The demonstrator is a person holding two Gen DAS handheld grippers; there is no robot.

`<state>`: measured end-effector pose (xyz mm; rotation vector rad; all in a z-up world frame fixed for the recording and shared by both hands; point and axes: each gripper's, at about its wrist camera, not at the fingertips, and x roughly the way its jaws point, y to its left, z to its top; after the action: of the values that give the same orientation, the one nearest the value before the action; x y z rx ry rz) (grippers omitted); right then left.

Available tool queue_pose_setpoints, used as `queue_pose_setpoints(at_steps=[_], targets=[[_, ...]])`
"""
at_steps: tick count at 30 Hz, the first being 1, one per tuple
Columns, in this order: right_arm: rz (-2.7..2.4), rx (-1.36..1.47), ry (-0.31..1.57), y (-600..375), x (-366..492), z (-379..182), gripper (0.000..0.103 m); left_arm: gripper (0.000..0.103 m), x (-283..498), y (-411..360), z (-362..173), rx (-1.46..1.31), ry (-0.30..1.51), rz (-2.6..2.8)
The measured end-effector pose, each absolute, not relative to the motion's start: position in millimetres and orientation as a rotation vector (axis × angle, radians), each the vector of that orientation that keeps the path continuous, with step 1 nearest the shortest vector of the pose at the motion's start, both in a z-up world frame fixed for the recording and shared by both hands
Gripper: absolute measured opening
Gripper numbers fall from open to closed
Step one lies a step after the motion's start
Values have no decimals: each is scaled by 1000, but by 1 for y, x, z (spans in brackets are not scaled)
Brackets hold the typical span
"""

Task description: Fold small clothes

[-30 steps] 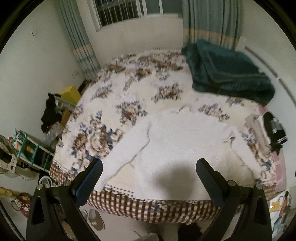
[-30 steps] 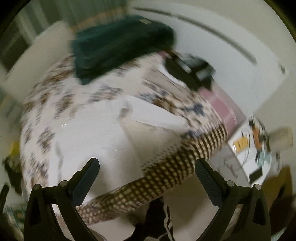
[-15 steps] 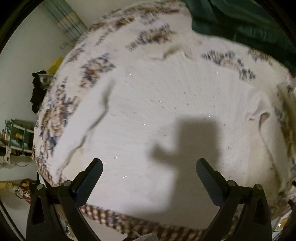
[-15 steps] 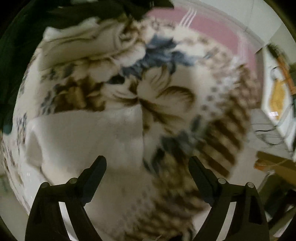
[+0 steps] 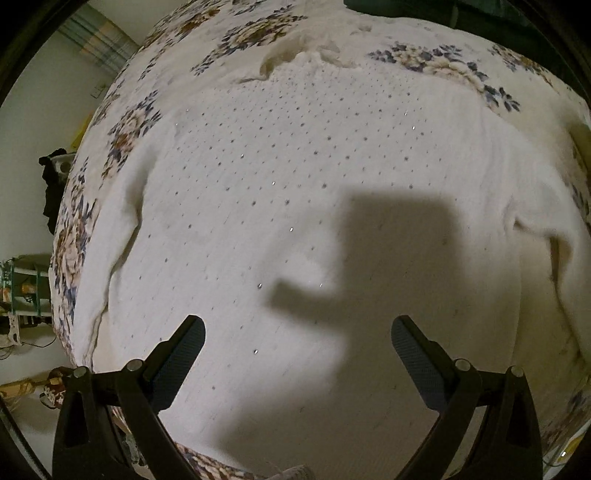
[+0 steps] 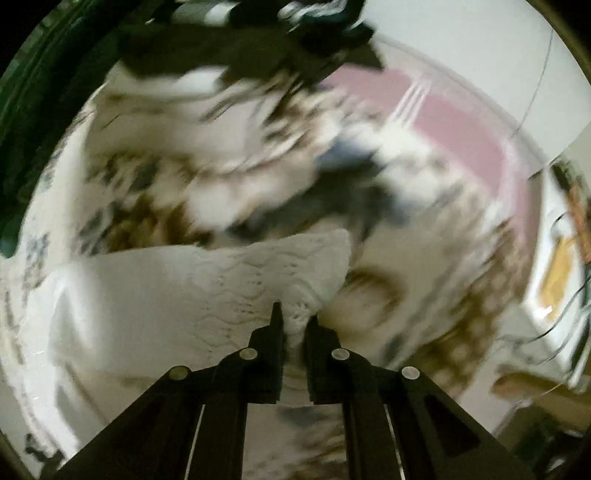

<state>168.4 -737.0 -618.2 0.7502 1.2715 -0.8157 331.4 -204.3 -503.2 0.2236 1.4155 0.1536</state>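
Over on my left side, the left gripper (image 5: 297,332) hangs above the white sweater (image 5: 314,184), fingers spread wide, nothing between them, its shadow falling on the knit. That sweater lies flat on the floral bedspread (image 5: 122,133). On the right, my right gripper (image 6: 293,317) is pinched tight on the sweater's sleeve cuff (image 6: 295,258); that view is blurred.

A bed (image 5: 122,133) covered by a cream floral blanket carried a white knit sweater (image 5: 295,192), spread flat across its near side. A dark green blanket (image 5: 480,14) lay at the bed's far edge.
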Motion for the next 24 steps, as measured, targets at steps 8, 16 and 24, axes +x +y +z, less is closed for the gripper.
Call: queue_pose_setpoints(at_steps=[8, 16, 24], targets=[[-873, 1156, 1186, -791, 143, -662, 68, 103, 342, -206, -513, 225, 1425, 136], [-920, 1568, 955, -766, 138, -722, 59, 103, 340, -187, -532, 169, 1470, 165], [-768, 950, 1040, -702, 276, -629, 14, 103, 337, -113, -533, 34, 1459, 276]])
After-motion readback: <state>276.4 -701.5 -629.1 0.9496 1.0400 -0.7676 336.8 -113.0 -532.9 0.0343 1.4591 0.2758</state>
